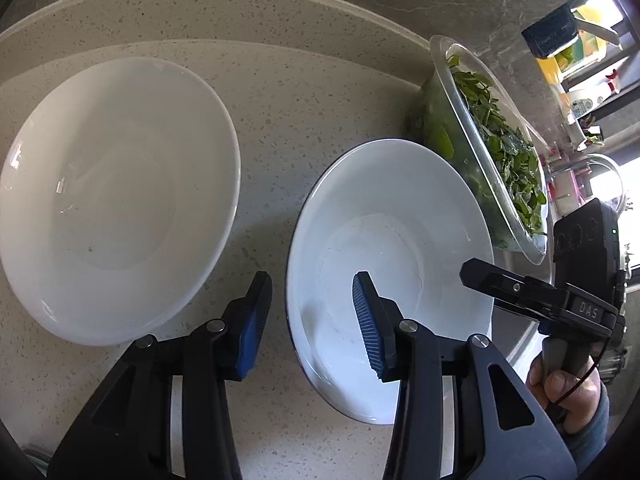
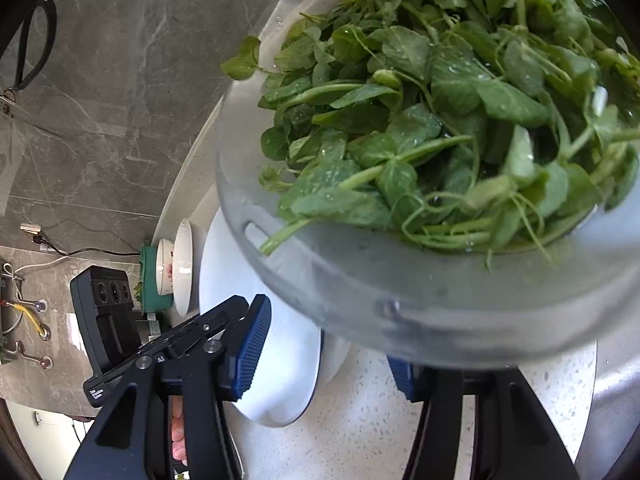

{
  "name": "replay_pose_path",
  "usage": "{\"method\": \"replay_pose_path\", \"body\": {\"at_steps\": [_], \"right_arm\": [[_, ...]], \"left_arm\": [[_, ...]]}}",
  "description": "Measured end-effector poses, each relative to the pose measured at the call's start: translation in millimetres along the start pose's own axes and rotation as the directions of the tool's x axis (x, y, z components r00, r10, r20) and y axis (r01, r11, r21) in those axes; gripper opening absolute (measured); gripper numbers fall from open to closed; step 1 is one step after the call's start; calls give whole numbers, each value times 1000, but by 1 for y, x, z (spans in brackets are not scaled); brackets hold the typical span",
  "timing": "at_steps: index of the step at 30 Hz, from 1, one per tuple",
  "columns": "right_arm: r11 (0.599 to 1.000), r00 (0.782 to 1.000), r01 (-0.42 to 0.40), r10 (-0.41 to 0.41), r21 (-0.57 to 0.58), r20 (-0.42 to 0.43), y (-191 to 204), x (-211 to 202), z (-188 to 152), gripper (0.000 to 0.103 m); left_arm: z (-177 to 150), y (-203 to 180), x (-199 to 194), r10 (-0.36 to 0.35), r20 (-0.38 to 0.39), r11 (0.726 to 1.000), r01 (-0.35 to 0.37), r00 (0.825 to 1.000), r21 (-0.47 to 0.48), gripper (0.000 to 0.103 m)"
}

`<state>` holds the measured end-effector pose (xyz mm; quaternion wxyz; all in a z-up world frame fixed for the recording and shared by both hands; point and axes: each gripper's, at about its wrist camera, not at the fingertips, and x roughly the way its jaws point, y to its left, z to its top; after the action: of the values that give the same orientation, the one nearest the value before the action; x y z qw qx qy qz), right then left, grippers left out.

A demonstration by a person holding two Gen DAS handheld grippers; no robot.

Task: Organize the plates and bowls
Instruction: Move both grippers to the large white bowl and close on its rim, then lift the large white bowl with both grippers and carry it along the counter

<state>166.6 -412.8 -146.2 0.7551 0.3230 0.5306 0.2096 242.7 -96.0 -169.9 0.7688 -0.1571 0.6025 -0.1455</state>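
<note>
Two white plates lie on the speckled counter in the left wrist view. The left plate (image 1: pixel 116 196) lies flat. The right plate (image 1: pixel 392 276), with a dark rim line, sits next to a clear bowl of green leaves (image 1: pixel 492 148). My left gripper (image 1: pixel 312 304) is open, its jaws astride the right plate's near-left rim, one finger outside and one over the inside. My right gripper (image 2: pixel 328 340) is open beside that plate (image 2: pixel 276 344), under the clear bowl (image 2: pixel 440 152). It also shows in the left wrist view (image 1: pixel 500 280) at the plate's right edge.
The counter (image 1: pixel 280 92) has a raised back ledge below a grey marble wall. In the right wrist view a stack of bowls (image 2: pixel 172 268) stands further along the counter. Bottles and a tap (image 1: pixel 592 168) are at the far right, by a window.
</note>
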Motion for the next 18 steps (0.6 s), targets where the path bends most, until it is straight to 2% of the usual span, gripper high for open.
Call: {"method": "replay_pose_path", "body": {"at_steps": [3,6,8,11,12,18], "right_arm": [[1000,1000,8,-8,5,1,0,2,3,53],[999,999,46,-47,-17,-17,6,6,6,48],[998,998,52,-53,-31,-25,10,9,8,37],[997,997,64,-65,-36,-31,14,14,11,31],[997,997,65,-67,-36,-32,14,15,11,25],[998,997,57,-59,-32,-45,12,18,11,22]], "left_arm": [[0,6,0,-3,-10,1000,3,1000,0,39],[4,3,6,14,-28,1000,-14,1000,12,30],[5,5,8,18,-29,1000,-17,999,21,24],[6,7,9,30,-37,999,-28,999,34,11],[6,7,10,24,-43,999,-22,999,37,9],[7,7,12,35,-51,998,-32,998,51,8]]}}
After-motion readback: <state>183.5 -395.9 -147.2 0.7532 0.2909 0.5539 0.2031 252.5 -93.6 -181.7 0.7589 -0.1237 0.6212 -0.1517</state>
